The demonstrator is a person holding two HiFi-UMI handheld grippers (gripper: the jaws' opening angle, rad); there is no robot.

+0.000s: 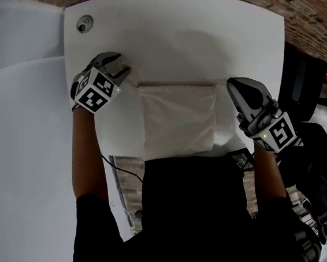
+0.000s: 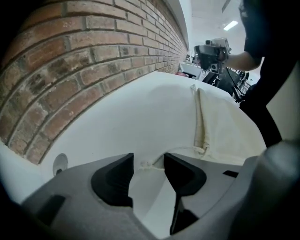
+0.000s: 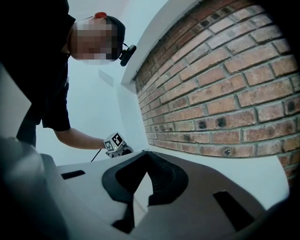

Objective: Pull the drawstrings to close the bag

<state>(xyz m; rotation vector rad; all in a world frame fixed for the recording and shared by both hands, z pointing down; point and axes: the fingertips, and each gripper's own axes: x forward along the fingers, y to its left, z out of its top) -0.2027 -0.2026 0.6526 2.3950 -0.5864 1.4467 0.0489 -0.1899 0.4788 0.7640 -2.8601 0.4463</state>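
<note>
Risk at the left corner: my left gripper (image 1: 121, 67) stands over the loose end of the drawstring (image 2: 146, 163), a thin cord lying flat on the table (image 1: 199, 30). If I close too high, the pads may meet above it and come away with nothing. If I close too near the bag (image 1: 180, 120), I may pinch cloth along with cord, and the mouth would drag instead of gathering. With only 1 side pulled, I judge the whole bag would slide toward that hand.

The left jaws stand wide apart and point steeply down. The knotted cord end lies between them, pressed by neither pad. My right gripper (image 1: 237, 85) sits just beside the bag's right edge, near its top corner, with its jaws fully together and nothing seen between them. I cannot make out a cord on that side. The bag lies flat between the 2 grippers, mouth toward the brick wall (image 2: 70, 56).
</note>
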